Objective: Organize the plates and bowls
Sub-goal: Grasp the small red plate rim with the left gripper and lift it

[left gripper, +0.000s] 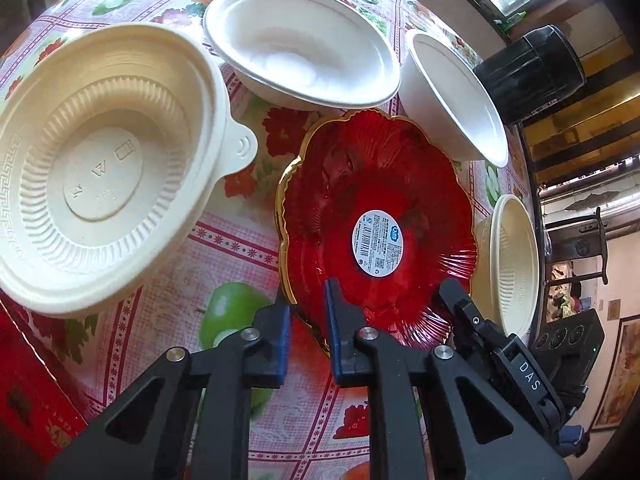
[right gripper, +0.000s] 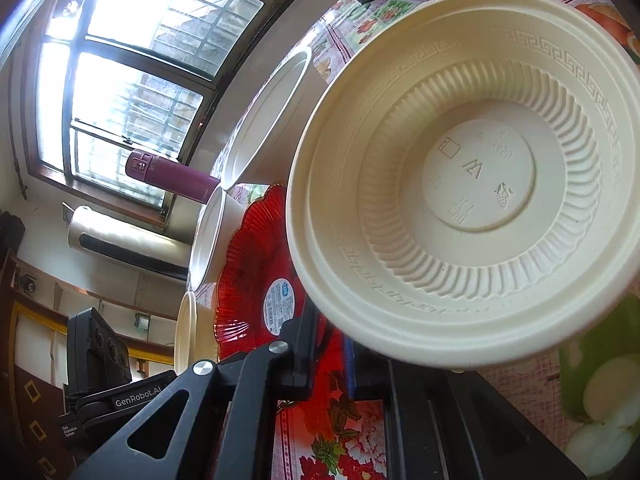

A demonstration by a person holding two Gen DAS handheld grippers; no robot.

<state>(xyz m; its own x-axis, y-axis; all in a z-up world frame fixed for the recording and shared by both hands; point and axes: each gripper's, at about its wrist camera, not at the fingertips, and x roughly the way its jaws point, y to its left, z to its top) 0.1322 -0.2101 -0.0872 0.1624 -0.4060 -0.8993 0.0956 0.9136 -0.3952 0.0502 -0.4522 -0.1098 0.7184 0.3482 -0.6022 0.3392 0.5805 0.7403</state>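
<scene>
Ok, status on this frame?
Left gripper shut on red plate rim. Right gripper shut on opposite rim. Tabbed cream bowl, second cream bowl flank it; white bowl at far rim.

Clear red plate (left gripper: 376,204) with gold scalloped rim and white round label (left gripper: 378,243); 2 cream ribbed bowls (left gripper: 100,168) with key-pattern rims; 2 plain white bowls (left gripper: 300,46); pink checked tablecloth (left gripper: 224,256) printed with fruit and flowers.

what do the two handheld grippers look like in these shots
Both are matte black plastic. The left gripper has blue pads, silver pivot pins and triangular cut-outs; the right gripper carries white "DAS" lettering. "GenRobot.AI" is printed on the left gripper's body.
</scene>
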